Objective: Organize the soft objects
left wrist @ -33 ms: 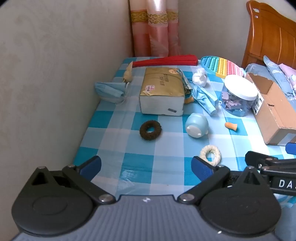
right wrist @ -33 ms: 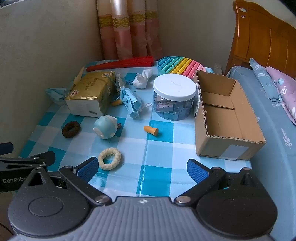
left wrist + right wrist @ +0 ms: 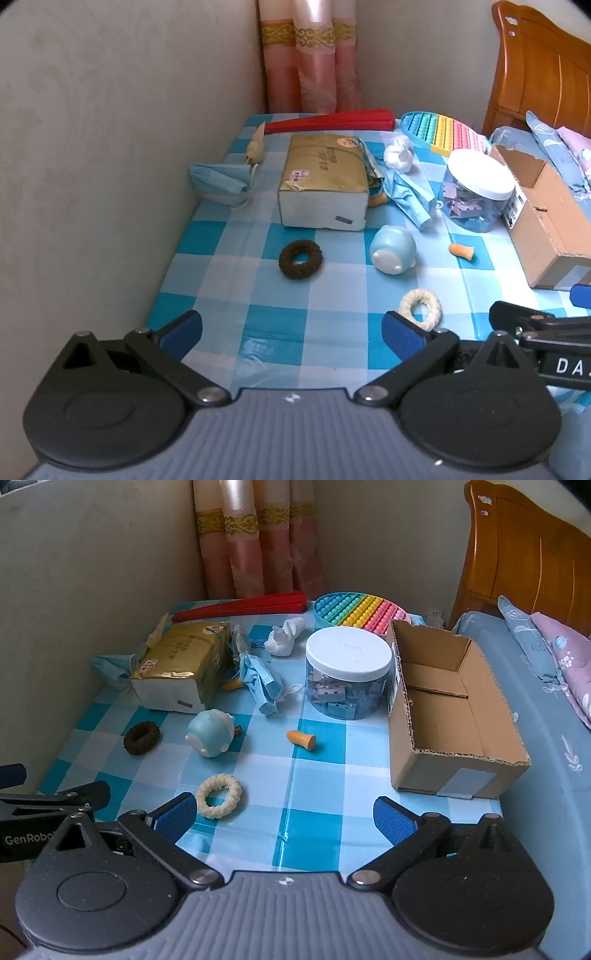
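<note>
On the blue checked tablecloth (image 3: 280, 291) lie a brown scrunchie (image 3: 301, 259) (image 3: 142, 737), a cream scrunchie (image 3: 420, 308) (image 3: 218, 796), a pale blue squishy figure (image 3: 392, 249) (image 3: 211, 732), an orange foam earplug (image 3: 461, 251) (image 3: 302, 739), blue face masks (image 3: 221, 182) (image 3: 263, 683) and a white soft lump (image 3: 398, 157) (image 3: 284, 638). An open cardboard box (image 3: 447, 709) (image 3: 543, 221) stands at the right, nothing inside. My left gripper (image 3: 291, 330) is open and empty at the near edge. My right gripper (image 3: 284, 818) is open and empty, just right of the cream scrunchie.
A gold tissue pack (image 3: 325, 184), a clear jar with a white lid (image 3: 347, 672), a rainbow pop-it toy (image 3: 360, 609) and a red folded fan (image 3: 240, 607) sit at the back. A wall runs along the left; a bed (image 3: 546, 709) is at the right.
</note>
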